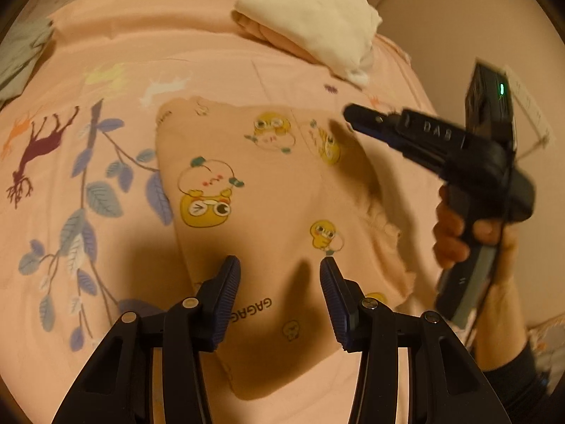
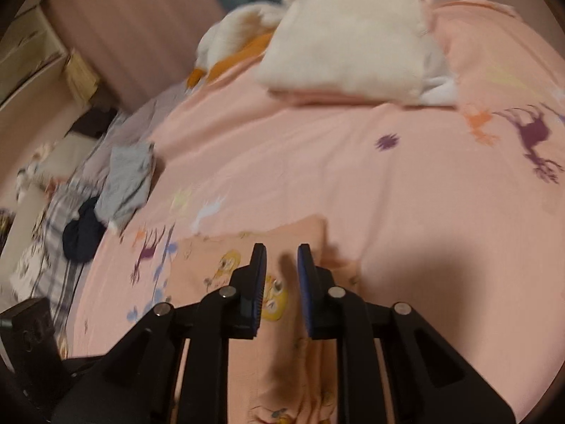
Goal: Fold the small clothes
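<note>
— Hovering closest: left gripper (image 1: 280,265), jaws standing about half apart, gripping nothing; spanning a stretch of the small garment (image 1: 268,183) without pinching it.

— And lying where, exactly?

— Spreading flat on the pink bedsheet (image 1: 148,46), peach with yellow cartoon prints; sitting near the front, well apart from the folded white stack (image 1: 314,24) at the far edge.

— Right gripper (image 2: 281,252) doing what?

— Hanging over the garment's far edge, jaws parted only narrowly, clamping nothing; no cloth caught between the fingers (image 2: 259,282).

— Handling how, judging by looks?

— Looking thin, soft and light; probably draping limp and sliding easily over the sheet; no fragility to fear.

— Taking hold where?

— Pinching a frilly hem (image 1: 388,233) or corner, one per side; avoiding the sheet underneath; lifting both together, probably, to keep the fold square.
</note>
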Available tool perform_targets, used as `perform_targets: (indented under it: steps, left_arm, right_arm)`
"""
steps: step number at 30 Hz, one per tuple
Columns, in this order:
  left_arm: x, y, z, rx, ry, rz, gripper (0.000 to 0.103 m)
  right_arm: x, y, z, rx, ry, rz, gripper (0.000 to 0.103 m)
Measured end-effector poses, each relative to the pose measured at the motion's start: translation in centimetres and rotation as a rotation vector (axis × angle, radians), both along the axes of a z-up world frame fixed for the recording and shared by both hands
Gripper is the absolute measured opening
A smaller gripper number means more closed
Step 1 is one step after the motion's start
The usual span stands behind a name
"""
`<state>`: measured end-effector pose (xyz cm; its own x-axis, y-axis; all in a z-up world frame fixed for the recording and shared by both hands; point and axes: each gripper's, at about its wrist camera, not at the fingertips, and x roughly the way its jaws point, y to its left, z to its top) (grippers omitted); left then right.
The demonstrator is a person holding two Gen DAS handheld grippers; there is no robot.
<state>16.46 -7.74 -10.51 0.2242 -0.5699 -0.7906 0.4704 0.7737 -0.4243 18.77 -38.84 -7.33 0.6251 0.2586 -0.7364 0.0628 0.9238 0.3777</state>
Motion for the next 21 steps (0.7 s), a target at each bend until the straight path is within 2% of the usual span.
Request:
perform_targets:
  steps: [4, 5, 7, 9, 12, 18, 21]
  left_arm:
    - [-0.1, -0.7, -1.0, 0.022, 0.005, -0.016, 0.047]
    - [0.0, -0.7, -1.1, 0.021, 0.007, -0.016, 0.047]
    - [0.1, -0.6, -1.0, 0.016, 0.013, -0.011, 0.047]
    - [0.1, -0.5, -0.8, 0.013, 0.014, -0.008, 0.047]
    - [-0.6, -0.2, -0.3, 0.006, 0.002, -0.010, 0.047]
    - [-2.8, -0.1, -0.4, 0.010, -0.023, -0.042, 0.047]
    - [-3.7, 0.1, -1.2, 0.019, 0.002, -0.054, 0.047]
  right_arm:
    - [2.2, 0.5, -3.5, -0.106, 0.158, -0.006, 0.012]
    - [2.5, 0.4, -3.9, -0.114, 0.167, -0.010, 0.012]
    - [2.5, 0.2, -3.6, -0.108, 0.155, -0.019, 0.012]
    - [2.0, 0.1, -2.8, -0.081, 0.134, -0.024, 0.018]
    - [-0.2, 0.8, -0.6, -0.041, 0.072, 0.034, 0.019]
    - [-7.5, 4.0, 1.4, -0.122, 0.003, 0.235, 0.019]
    - [-9.7, 4.7, 0.5, -0.163, 0.021, 0.277, 0.018]
